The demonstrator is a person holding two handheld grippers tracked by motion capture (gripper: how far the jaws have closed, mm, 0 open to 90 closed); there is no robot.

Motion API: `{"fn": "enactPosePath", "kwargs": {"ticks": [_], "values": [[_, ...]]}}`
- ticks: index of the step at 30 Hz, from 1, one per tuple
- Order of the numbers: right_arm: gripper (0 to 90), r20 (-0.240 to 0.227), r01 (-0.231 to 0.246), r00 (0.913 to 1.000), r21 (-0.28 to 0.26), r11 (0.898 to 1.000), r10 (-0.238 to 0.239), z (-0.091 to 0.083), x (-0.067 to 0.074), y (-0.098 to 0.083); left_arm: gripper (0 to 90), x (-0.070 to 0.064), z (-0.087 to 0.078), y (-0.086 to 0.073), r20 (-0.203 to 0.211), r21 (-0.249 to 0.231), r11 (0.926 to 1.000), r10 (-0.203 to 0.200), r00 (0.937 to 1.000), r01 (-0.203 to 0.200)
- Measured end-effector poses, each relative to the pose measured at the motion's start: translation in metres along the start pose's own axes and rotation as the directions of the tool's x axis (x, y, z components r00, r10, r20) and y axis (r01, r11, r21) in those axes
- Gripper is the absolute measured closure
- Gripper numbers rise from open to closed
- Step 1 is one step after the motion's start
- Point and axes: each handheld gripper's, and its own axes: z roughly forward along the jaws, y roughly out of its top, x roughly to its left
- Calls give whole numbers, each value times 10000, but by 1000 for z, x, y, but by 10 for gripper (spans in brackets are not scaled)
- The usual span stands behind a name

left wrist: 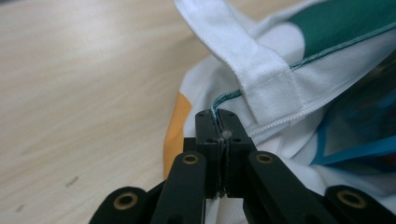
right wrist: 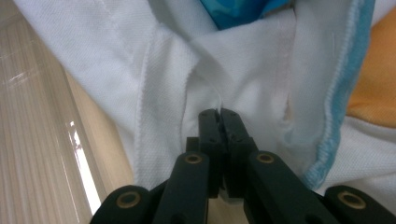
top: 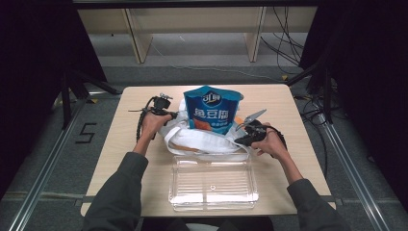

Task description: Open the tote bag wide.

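Pale wood makes up the tabletop [top: 139,168] I work at, with grey floor around it and dark curtains to either side. My left gripper [left wrist: 219,122] has its jaws pressed together on the green-stitched edge of the white cloth bag [left wrist: 280,88], just below where a white strap is sewn on; in the high view that gripper [top: 162,111] sits at the bag's nine o'clock side. My right gripper [right wrist: 219,117] is likewise clamped, pinching a fold of the bag's white fabric [right wrist: 168,70], and from above it [top: 248,130] lies at the bag's three o'clock side. Between the two, the bag [top: 202,139] lies near the middle of the table with its mouth spread, and a blue snack packet [top: 213,109] stands up out of it toward twelve o'clock. Orange patches show on the cloth beside each gripper. At six o'clock from the bag, just beside it, rests a clear plastic tray [top: 213,185], near the table's front edge
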Motion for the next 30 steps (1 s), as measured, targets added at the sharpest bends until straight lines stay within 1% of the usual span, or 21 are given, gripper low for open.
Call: {"fn": "enactPosePath", "kwargs": {"ticks": [1,2,5,6,8,9,10,12,14,15,17,18,19,20,21,22,23,26,27,29,30], "values": [[892,38,-35,10000,-20,10000,35,2,0,-1,877,-3,5,-1,-85,0,10000,-80,9999,80],[892,1,-42,10000,70,10000,42,2,0,-1,876,-2,7,0,-105,274,9995,163,9998,-160],[891,259,51,9997,80,10000,-53,3,2,-1,873,0,5,1,29,286,9996,-10,10000,9],[890,377,92,9992,83,9999,-95,3,2,0,865,-1,3,1,76,-52,9998,-191,9998,191],[869,187,37,9998,-21,10000,-37,-2,4,1,810,0,-6,1,469,-505,9984,-250,9986,273],[819,290,29,9996,-106,9999,-26,-5,4,2,745,2,-12,2,820,-657,9971,-334,9961,389],[780,286,-81,9995,-400,9992,93,-8,4,4,670,2,-18,3,963,-946,9940,-459,9943,551],[763,387,151,9992,-726,9972,-123,-23,4,8,630,3,-33,3,1381,-1607,9839,-560,9888,782],[759,493,197,9987,-1315,9911,-133,-38,5,13,617,0,-50,4,1508,-2287,9702,-454,9875,795],[759,580,198,9983,-1580,9872,-107,-45,5,16,619,-1,-57,5,1567,-2440,9677,-246,9873,629],[756,825,72,9965,-2013,9795,97,-55,5,19,618,-4,-71,5,1682,-2456,9690,149,9856,273],[738,1136,93,9934,-2032,9791,141,-59,2,21,627,-6,-76,3,1608,-2496,9683,298,9865,115],[734,1481,80,9887,-2041,9789,228,-61,0,22,641,-7,-81,0,1498,-2361,9715,566,9871,-199],[723,1785,-24,9832,-2011,9796,391,-62,-1,23,651,-8,-84,-3,1456,-2269,9736,592,9876,-250],[710,1983,-76,9789,-2109,9775,504,-60,-4,24,664,-8,-85,-8,1467,-2290,9732,554,9876,-206],[701,1967,-353,9774,-2114,9768,779,-57,-5,25,681,-7,-86,-13,1491,-2198,9751,639,9868,-299],[694,2101,-253,9751,-2100,9774,704,-54,-9,26,686,-6,-86,-18,1549,-2080,9779,550,9864,-218],[694,2185,-466,9718,-1882,9810,881,-43,-17,28,697,-5,-79,-35,1843,-1794,9837,429,9819,-93],[709,2129,-580,9722,-1843,9812,975,-39,-17,28,697,-7,-76,-39,1974,-1845,9828,282,9799,89],[792,2186,-634,9705,-1758,9824,1017,-34,-21,30,699,-7,-70,-48,2150,-1655,9862,262,9763,100],[853,2212,-597,9696,-2019,9776,1049,-31,-23,31,706,-7,-66,-51,2225,-1605,9869,198,9747,166]]}}
